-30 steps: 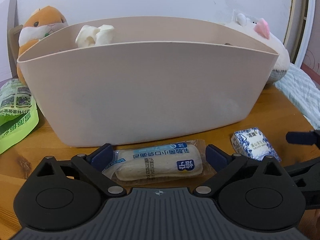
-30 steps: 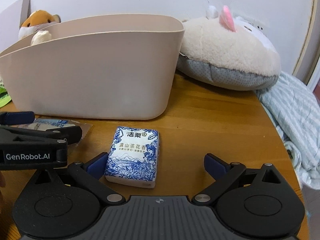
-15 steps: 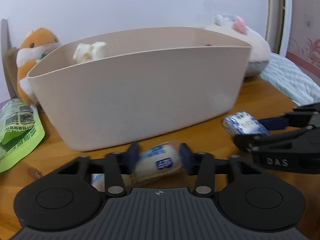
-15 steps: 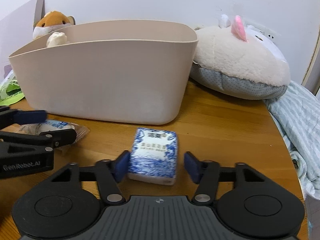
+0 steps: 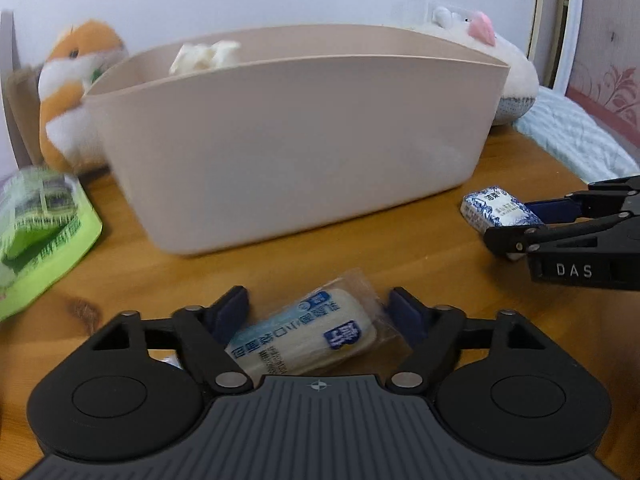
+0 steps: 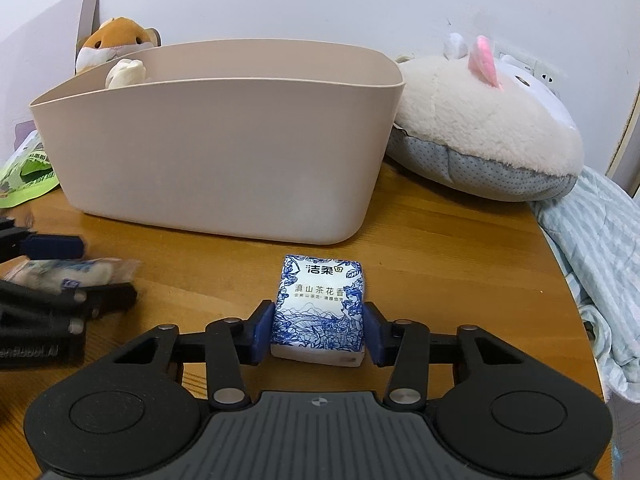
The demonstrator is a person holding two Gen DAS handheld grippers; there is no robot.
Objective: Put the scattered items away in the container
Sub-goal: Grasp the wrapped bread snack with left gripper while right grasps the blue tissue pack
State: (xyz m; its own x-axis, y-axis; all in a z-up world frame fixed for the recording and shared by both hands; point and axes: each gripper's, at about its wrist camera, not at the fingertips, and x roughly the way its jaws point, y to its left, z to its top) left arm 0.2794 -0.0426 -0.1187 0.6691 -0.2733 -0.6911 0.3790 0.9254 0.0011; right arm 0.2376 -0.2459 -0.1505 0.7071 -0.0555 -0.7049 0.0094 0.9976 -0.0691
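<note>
While the beige bin (image 6: pixel 224 168) holds a cream bundle (image 6: pixel 126 73), right tongs (image 6: pixel 319 334) pinch the tissue pack (image 6: pixel 320 308), left tongs (image 5: pixel 319 316) spread.

The left hand-held gripper (image 5: pixel 318 314) sits low over the wooden worktop (image 5: pixel 400 256), its blue pads spread either side of a wrapped bun (image 5: pixel 308 332) that lies slantwise between them; whether either pad touches the wrapper cannot be told. Behind stands a beige tub (image 5: pixel 296 148) with a pale crumpled item (image 5: pixel 206 54) showing over its far rim. An orange hamster plush (image 5: pixel 76 92) stands at the tub's left end, a white plush (image 5: pixel 508 64) at its right. A green pouch (image 5: pixel 40 224), blurred, lies at far left. At right, the right hand-held gripper (image 5: pixel 516 228), marked DAS, has its fingers on either side of a blue-and-white tissue pack (image 5: pixel 496 210).
</note>
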